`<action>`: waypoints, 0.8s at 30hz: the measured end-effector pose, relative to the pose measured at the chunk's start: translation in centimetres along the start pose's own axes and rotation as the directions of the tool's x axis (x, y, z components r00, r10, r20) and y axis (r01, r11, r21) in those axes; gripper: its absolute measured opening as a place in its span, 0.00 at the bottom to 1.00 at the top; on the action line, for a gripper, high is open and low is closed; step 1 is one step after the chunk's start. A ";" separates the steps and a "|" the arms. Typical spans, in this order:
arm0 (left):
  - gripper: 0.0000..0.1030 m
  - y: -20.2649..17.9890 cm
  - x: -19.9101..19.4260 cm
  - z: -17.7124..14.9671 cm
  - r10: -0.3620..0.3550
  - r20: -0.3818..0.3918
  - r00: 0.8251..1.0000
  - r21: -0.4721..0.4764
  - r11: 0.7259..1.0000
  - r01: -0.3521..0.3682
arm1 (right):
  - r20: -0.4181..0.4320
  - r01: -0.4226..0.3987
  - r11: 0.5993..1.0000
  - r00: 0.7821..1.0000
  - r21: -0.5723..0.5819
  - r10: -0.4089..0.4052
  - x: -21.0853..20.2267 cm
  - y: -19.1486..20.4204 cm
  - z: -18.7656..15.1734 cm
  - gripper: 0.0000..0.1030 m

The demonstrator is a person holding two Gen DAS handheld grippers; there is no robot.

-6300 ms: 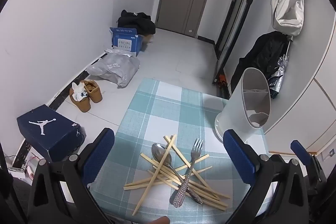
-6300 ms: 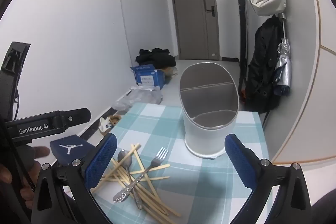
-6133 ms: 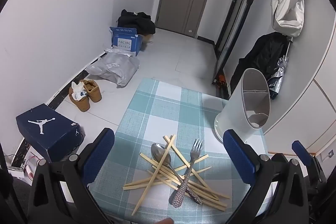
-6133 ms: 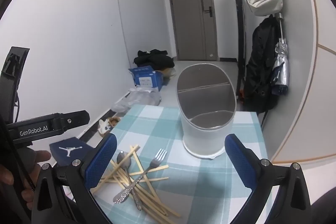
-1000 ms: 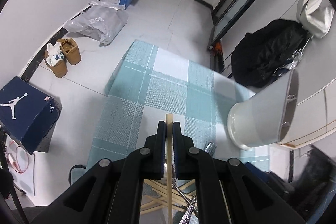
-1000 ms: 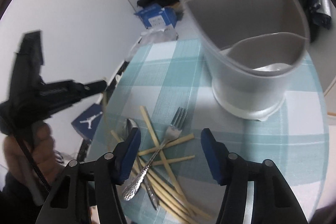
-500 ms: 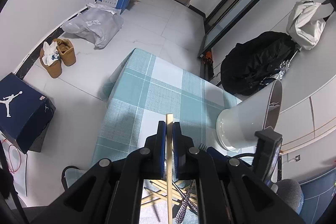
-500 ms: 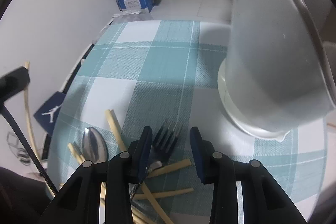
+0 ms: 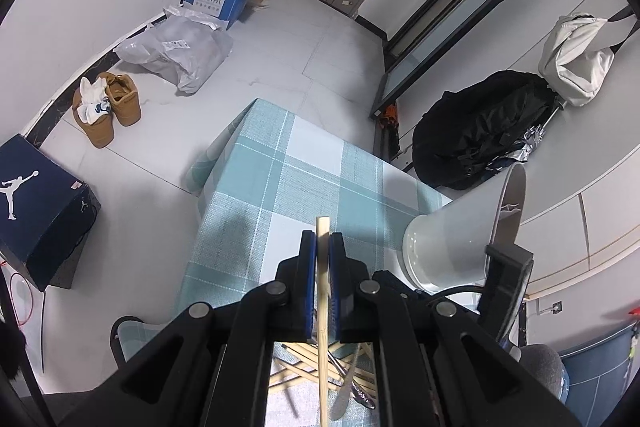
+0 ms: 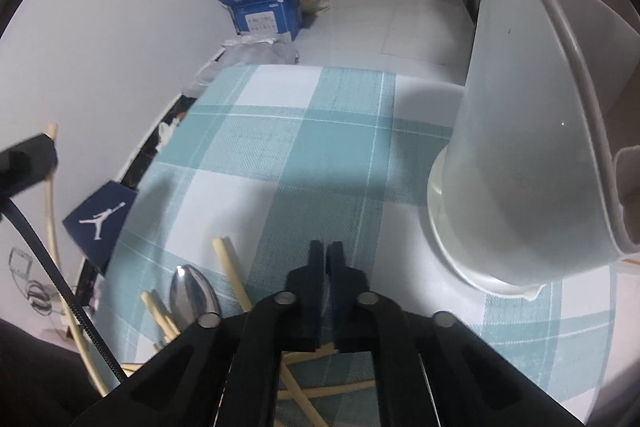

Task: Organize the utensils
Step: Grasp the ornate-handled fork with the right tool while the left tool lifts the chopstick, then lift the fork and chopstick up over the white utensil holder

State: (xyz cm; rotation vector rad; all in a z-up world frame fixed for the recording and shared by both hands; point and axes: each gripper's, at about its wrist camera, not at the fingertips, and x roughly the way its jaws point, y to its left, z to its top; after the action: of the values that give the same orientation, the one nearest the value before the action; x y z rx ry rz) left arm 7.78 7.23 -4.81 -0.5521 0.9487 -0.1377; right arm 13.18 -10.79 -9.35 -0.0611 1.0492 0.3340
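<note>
blue-padded right claw [image 10: 324,247] has now closed over fork.

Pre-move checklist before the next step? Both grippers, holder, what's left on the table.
1. Left gripper clamped on one chopstick: ok.
2. Right gripper shut: ok.
3. Right gripper holding a utensil: cannot tell, its fingers hide what is under them.
4. Utensil holder upright on the checked tablecloth: ok.
5. Holder compartments free: cannot tell, the inside is barely in view.
6. Pile sorted: not ok, the spoon and loose chopsticks lie on the cloth.
</note>
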 end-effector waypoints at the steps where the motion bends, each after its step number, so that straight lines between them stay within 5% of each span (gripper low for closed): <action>1: 0.03 0.0 0.0 0.0 -0.001 0.000 1.000 -0.001 1.000 0.001 | 0.007 -0.009 1.000 1.000 0.004 0.009 -0.2 -0.1 0.0 0.01; 13: 0.03 -1.2 -0.9 -0.4 0.006 0.033 0.999 0.056 0.998 -0.007 | 0.137 -0.041 0.998 0.989 -0.056 0.049 -5.3 0.5 -0.8 0.00; 24: 0.03 -5.7 -3.7 -2.4 0.015 0.161 0.987 0.195 0.980 -0.047 | 0.334 -0.022 0.989 0.940 -0.147 0.070 -11.8 0.2 -3.1 0.00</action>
State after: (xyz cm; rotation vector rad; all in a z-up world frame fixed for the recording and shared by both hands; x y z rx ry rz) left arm 4.39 2.71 -0.36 -0.3584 0.7777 -0.1558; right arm 5.20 -14.12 -0.78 -0.1028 0.6851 0.4445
